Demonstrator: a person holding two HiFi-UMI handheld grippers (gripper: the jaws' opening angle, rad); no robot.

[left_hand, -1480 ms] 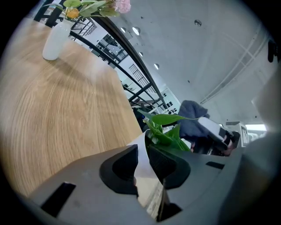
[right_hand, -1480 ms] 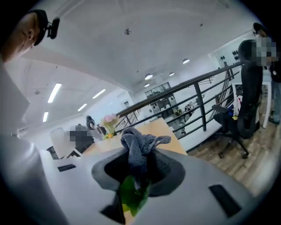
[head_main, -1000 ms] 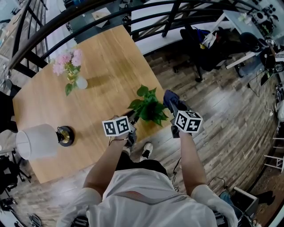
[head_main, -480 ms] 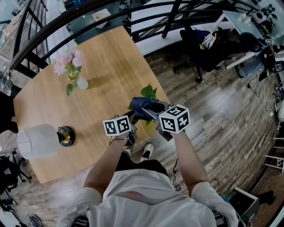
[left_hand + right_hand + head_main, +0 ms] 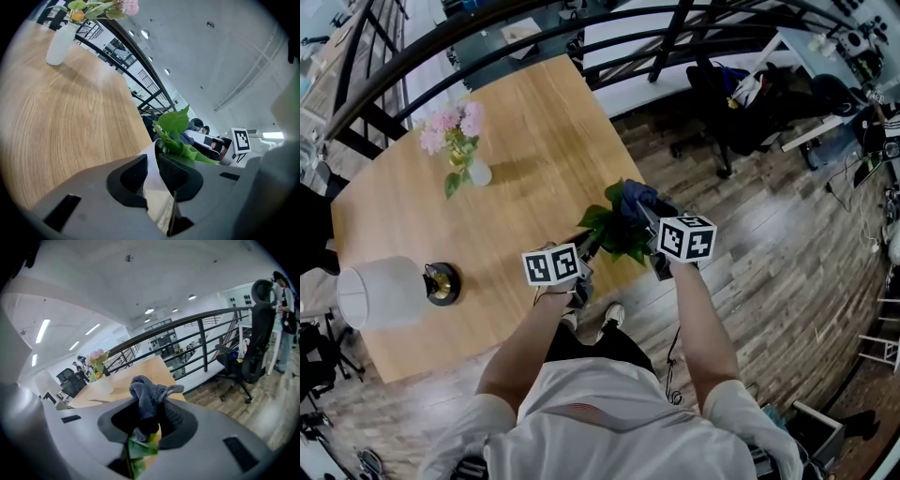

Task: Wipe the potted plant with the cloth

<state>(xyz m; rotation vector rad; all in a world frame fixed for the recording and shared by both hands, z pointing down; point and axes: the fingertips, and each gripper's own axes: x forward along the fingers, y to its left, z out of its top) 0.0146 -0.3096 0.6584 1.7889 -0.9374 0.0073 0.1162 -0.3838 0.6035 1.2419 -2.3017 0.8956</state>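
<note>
A white lamp and a vase of pink flowers stand well apart on the left of the wooden tabletop. At its near edge the left tool clamps the potted plant by its white rim, both pads pressing it. The right tool is closed on the dark blue cloth, which sits over the plant's upper leaves.

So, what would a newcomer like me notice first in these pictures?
Probably the leafy potted plant at the near edge of the wooden table: the left gripper pinches its white pot, while the right gripper holds a dark blue-grey cloth against the leaves. Then pink flowers in a white vase at the far side, and a white-shaded lamp on the left.
</note>
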